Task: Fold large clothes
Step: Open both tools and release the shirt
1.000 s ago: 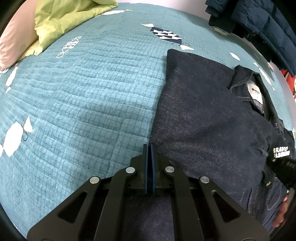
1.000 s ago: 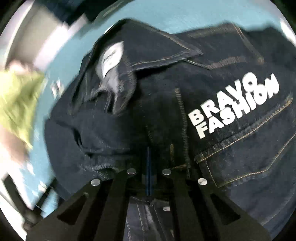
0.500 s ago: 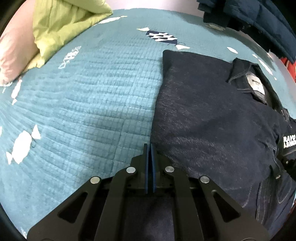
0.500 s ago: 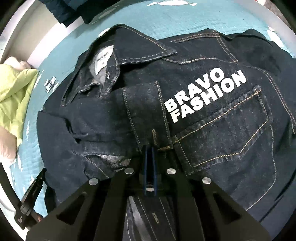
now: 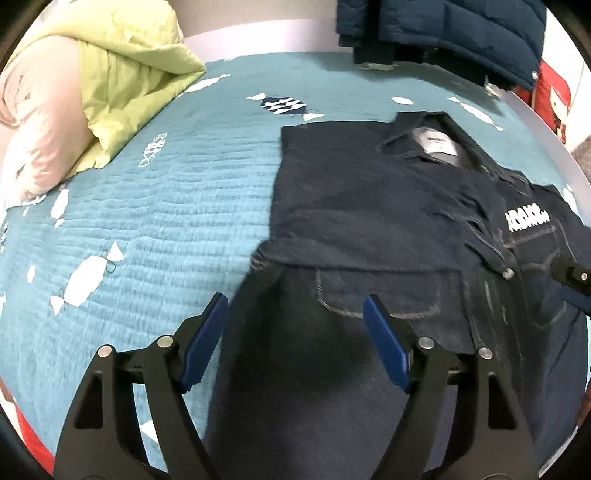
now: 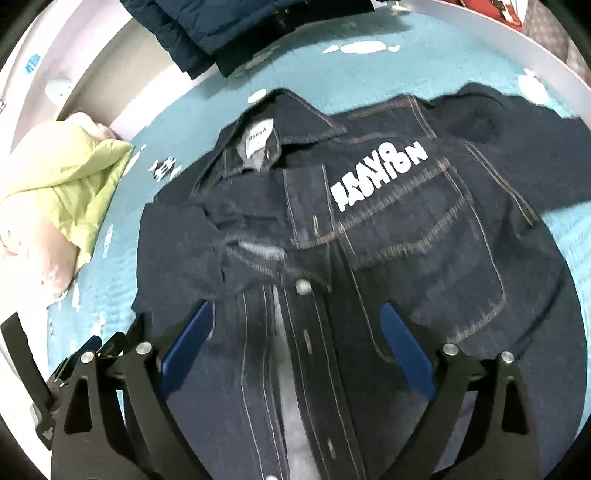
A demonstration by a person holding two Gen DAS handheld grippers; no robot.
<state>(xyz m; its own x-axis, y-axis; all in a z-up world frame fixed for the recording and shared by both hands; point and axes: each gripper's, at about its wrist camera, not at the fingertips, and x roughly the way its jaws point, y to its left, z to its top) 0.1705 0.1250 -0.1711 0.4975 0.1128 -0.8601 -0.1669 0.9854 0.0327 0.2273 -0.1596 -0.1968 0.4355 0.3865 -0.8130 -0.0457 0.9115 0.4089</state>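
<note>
A dark denim jacket [image 5: 369,206] with white lettering lies front up on the teal quilt [image 5: 166,206]; its left side is folded in over the chest. My left gripper [image 5: 295,314] hovers above the jacket's lower left part, jaws opening wide, nothing between the blue pads. In the right wrist view the jacket [image 6: 424,236] fills the middle, collar and label at the top. My right gripper [image 6: 297,321] hangs over the button placket, jaws opening wide and holding nothing. The right gripper's fingertip [image 5: 570,275] shows at the left view's right edge.
A lime-green and pink duvet [image 5: 103,85] is bunched at the far left of the bed. Dark blue padded jackets [image 5: 443,33] hang over the far edge. A red item [image 5: 554,96] stands at the far right. The left gripper's black body [image 6: 33,387] shows at lower left.
Both grippers went from shut on the denim to wide open, letting the fabric drop. Both have lifted and drawn back from the jacket, so more of it and the bed shows.
</note>
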